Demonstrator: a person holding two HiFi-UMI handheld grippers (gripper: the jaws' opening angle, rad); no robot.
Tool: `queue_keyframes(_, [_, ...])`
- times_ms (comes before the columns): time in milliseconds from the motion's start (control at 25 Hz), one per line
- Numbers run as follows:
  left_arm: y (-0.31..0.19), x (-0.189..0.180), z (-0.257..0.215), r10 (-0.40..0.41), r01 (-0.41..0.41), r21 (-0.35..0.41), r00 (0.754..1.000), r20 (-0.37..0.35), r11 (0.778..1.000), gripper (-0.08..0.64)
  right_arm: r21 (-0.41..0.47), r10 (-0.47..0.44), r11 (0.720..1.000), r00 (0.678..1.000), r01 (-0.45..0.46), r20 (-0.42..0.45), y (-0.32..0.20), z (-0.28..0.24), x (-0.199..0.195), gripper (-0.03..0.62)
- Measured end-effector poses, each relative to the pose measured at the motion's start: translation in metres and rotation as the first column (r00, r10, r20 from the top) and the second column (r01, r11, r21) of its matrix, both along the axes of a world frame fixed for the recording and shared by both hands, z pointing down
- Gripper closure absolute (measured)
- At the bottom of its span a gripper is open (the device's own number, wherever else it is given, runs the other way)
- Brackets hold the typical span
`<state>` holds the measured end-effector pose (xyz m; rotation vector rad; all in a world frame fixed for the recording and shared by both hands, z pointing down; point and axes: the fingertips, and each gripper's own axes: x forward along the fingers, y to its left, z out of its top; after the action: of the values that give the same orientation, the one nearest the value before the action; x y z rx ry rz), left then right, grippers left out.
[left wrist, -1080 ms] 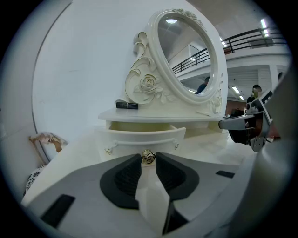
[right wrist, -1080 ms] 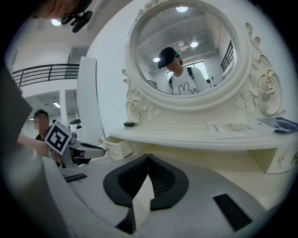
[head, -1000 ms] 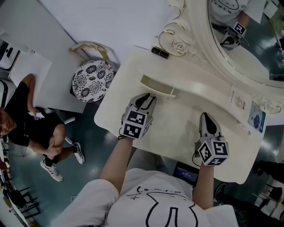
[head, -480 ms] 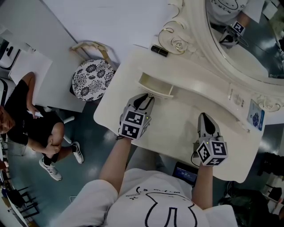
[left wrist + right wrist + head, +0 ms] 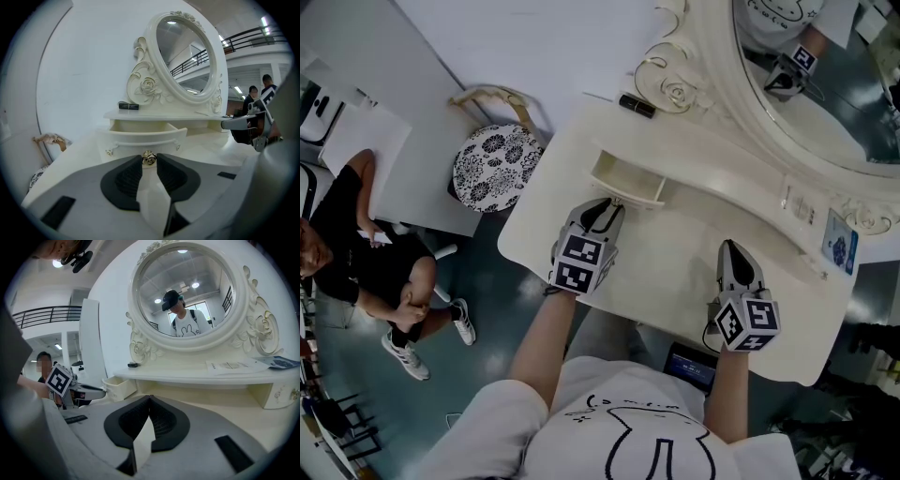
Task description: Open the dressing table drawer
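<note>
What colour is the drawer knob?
The knob is gold, on a cream drawer; clearest in left gripper view.

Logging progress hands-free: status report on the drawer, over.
Left gripper shut on the drawer knob. Right gripper shut, empty, off to the side. Drawer partly out. Nothing blocking its path.

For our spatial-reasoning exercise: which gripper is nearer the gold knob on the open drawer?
Left. The left gripper has its jaws clamped on the gold knob at the drawer front. The right gripper, shut and empty, sits over the tabletop, well to the side of the drawer.
</note>
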<state>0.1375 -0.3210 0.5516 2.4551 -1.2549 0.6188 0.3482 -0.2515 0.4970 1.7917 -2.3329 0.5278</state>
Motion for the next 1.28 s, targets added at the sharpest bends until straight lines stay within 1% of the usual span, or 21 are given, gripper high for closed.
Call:
queue_keyframes(440, [0.003,-0.001,0.000,-0.002,0.002,-0.004,1.000,0.014,1.000,0.451,-0.001,0.004,1.000,1.000,-0.004,0.014,0.001,0.000,0.002,0.577])
queue_keyframes(600, [0.003,-0.002,-0.001,-0.021,0.021,-0.006,1.000,-0.004,1.000,0.449,0.006,0.008,1.000,1.000,-0.008,0.013,0.003,-0.003,0.005,0.577])
queue_keyframes(680, [0.003,-0.003,-0.002,-0.040,0.040,-0.007,0.999,-0.015,0.999,0.439,0.011,0.010,1.000,1.000,-0.010,0.013,0.003,-0.006,0.007,0.577])
queue_keyframes(760, [0.005,-0.004,-0.004,-0.048,0.048,-0.006,0.999,-0.015,0.999,0.397,0.017,0.011,1.000,1.000,-0.012,0.017,0.005,-0.008,0.008,0.577])
queue_keyframes(880, [0.008,-0.005,-0.009,-0.047,0.047,0.001,0.999,-0.009,0.999,0.381,0.026,0.003,1.000,0.999,-0.004,0.033,0.007,-0.012,0.008,0.577])
queue_keyframes(1160, [0.012,-0.012,-0.020,-0.056,0.056,0.013,0.998,-0.004,0.998,0.380,0.049,-0.037,0.998,0.995,0.032,0.095,0.009,-0.025,-0.002,0.577])
queue_keyframes(1280, [0.014,-0.016,-0.024,-0.058,0.058,0.022,0.998,-0.005,0.998,0.380,0.076,-0.049,0.996,0.991,0.040,0.122,0.010,-0.035,-0.008,0.578])
